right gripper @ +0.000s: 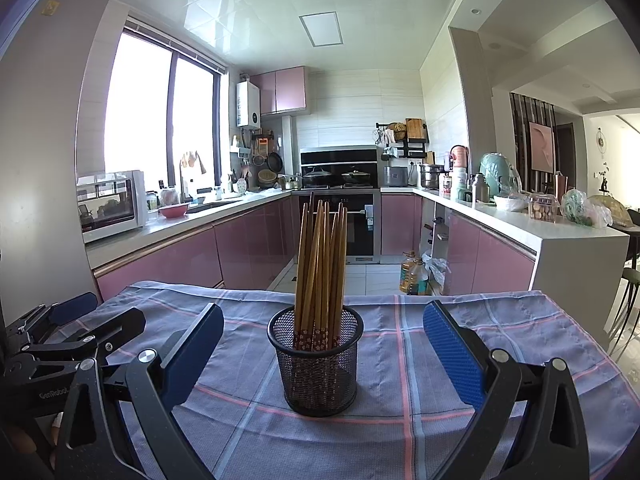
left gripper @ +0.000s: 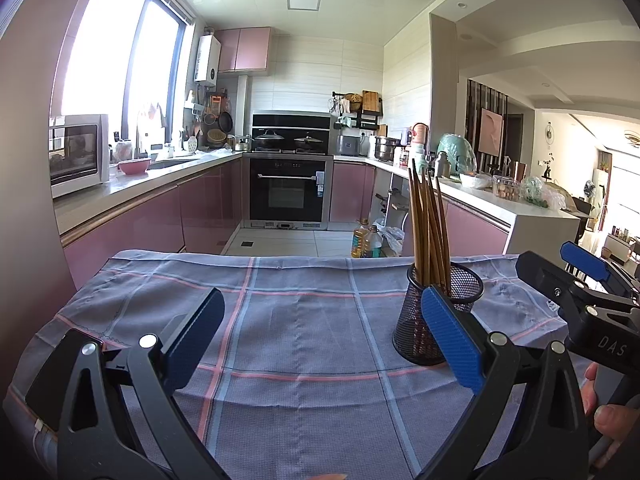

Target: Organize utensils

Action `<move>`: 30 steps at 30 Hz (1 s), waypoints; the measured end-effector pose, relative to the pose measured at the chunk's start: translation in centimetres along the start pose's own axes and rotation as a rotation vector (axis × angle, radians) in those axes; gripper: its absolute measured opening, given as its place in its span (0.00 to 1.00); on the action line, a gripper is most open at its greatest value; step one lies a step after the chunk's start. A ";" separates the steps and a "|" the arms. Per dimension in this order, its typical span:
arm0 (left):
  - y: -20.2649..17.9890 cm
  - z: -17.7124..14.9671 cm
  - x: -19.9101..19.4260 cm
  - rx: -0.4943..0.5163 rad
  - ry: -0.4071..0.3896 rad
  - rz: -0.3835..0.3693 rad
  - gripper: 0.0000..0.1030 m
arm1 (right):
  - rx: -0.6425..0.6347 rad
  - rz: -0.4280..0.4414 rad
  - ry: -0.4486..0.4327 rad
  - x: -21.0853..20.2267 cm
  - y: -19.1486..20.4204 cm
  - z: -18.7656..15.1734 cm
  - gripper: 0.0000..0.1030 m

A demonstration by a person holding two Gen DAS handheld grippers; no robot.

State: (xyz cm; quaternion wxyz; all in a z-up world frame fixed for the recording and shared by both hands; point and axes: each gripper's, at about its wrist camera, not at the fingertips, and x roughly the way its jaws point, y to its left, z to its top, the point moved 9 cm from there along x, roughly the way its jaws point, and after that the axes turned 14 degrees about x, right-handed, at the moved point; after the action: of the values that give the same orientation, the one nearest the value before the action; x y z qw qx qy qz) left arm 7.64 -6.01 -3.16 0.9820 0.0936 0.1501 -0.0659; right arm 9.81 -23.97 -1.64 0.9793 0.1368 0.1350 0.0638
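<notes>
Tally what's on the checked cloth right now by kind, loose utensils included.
Mesh holder: 1
Bundle of chopsticks standing in the holder: 1 bundle; the sticks overlap too much to count singly
Loose utensils on the cloth: 0 in view
Total: 2 kinds, holder and chopsticks. Both hand-held grippers, left and right, are open.

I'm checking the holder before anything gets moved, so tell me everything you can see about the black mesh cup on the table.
The mesh cup is a round, black wire-mesh holder, metal by the look of it, with a solid rim and open top. It stands upright on the checked cloth, roughly centred between the open fingers of the right gripper, which does not touch it. A bundle of brown chopsticks stands inside, thin ends up, patterned ends down, visible through the mesh, leaning against the rim.
</notes>
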 end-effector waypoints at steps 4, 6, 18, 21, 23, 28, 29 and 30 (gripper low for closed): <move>-0.1 -0.1 0.0 0.001 0.004 0.000 0.94 | 0.003 0.001 0.002 0.0 0.0 -0.1 0.94; -0.2 -0.1 0.0 0.001 0.005 0.000 0.94 | 0.004 0.000 0.002 0.1 0.0 -0.1 0.94; -0.3 -0.1 0.1 0.003 0.006 0.000 0.94 | 0.012 0.003 0.005 0.1 0.1 -0.3 0.94; -0.3 -0.2 0.0 0.003 0.004 0.001 0.94 | 0.015 0.003 0.005 0.1 0.1 -0.4 0.94; -0.3 -0.1 0.0 0.004 0.005 0.001 0.94 | 0.014 0.005 0.006 0.1 0.2 -0.4 0.94; -0.3 -0.1 0.0 0.004 0.005 0.000 0.94 | 0.014 0.004 0.003 0.0 0.2 -0.4 0.94; -0.3 -0.1 0.0 0.003 0.005 -0.001 0.94 | 0.015 0.005 0.004 0.1 0.2 -0.4 0.94; -0.3 -0.1 0.0 0.003 0.005 -0.001 0.94 | 0.015 0.005 0.004 0.1 0.1 -0.4 0.94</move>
State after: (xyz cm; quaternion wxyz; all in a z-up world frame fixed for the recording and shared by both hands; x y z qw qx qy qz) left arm 7.56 -6.31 -3.35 0.9815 0.0952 0.1524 -0.0663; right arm 9.75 -23.71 -2.00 0.9778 0.1445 0.1371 0.0655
